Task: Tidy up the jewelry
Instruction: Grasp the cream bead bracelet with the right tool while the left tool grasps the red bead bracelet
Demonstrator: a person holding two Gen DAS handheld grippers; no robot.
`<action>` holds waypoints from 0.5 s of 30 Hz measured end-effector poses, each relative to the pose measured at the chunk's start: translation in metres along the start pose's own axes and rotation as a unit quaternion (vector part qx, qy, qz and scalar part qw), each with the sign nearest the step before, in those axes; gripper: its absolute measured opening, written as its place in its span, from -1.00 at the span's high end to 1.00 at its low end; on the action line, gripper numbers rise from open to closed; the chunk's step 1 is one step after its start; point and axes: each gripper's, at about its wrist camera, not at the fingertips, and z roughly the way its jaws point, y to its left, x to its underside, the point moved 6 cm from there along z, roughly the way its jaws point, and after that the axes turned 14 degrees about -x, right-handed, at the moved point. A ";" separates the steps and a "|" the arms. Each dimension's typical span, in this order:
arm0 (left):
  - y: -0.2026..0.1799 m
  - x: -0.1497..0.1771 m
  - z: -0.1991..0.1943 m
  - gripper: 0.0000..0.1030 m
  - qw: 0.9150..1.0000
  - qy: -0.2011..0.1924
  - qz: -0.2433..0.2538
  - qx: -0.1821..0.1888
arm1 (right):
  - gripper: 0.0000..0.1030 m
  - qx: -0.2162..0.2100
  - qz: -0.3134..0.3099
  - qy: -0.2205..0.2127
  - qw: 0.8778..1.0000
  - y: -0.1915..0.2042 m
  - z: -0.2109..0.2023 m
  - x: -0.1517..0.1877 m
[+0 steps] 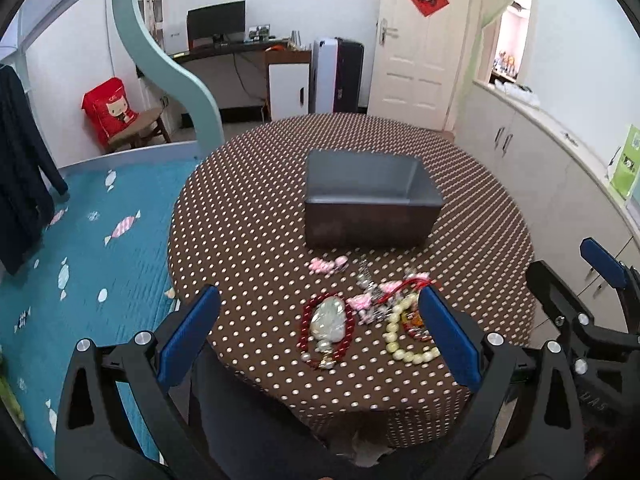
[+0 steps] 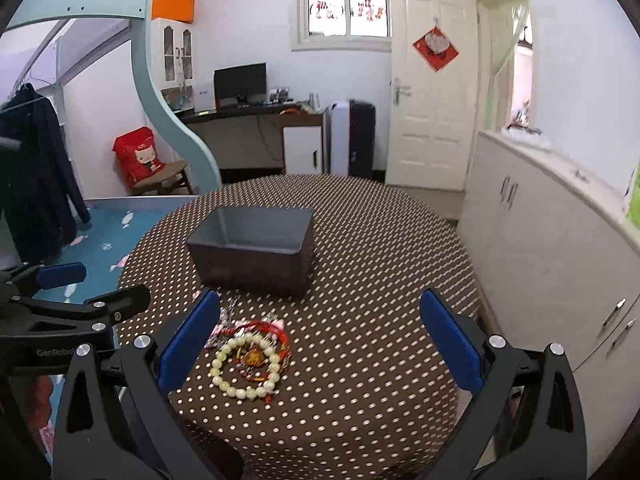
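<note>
Left gripper (image 1: 320,328) and right gripper (image 2: 320,332) both spread wide, empty, jewelry heap (image 1: 368,312) on dotted tabletop (image 1: 248,216), grey box (image 1: 370,200) behind, seemingly empty.

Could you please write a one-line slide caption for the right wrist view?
Open right gripper above a cream bead bracelet on the polka-dot table, grey box behind.

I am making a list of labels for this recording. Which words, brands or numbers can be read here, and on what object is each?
"GenRobo", cut off by a finger: on the black left hand-held gripper.
"DAS", faint and uncertain: on the black right hand-held gripper.
Red diamond door sign, orange box, green package: too blurred to read.
</note>
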 end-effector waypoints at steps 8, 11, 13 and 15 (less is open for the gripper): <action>0.010 0.023 0.035 -0.91 0.999 0.037 0.001 0.001 | -0.86 -0.002 0.001 0.010 1.000 -0.005 0.021 0.029; 0.013 0.029 0.046 -0.91 0.999 0.044 -0.001 -0.001 | -0.85 -0.008 -0.001 0.030 1.000 -0.004 0.033 0.040; 0.016 0.033 0.055 -0.91 0.998 0.055 -0.003 -0.002 | -0.66 -0.026 0.000 0.042 0.999 -0.003 0.039 0.046; 0.018 0.035 0.062 -0.90 0.998 0.059 -0.002 -0.001 | -0.45 -0.037 0.001 0.053 0.998 -0.003 0.046 0.052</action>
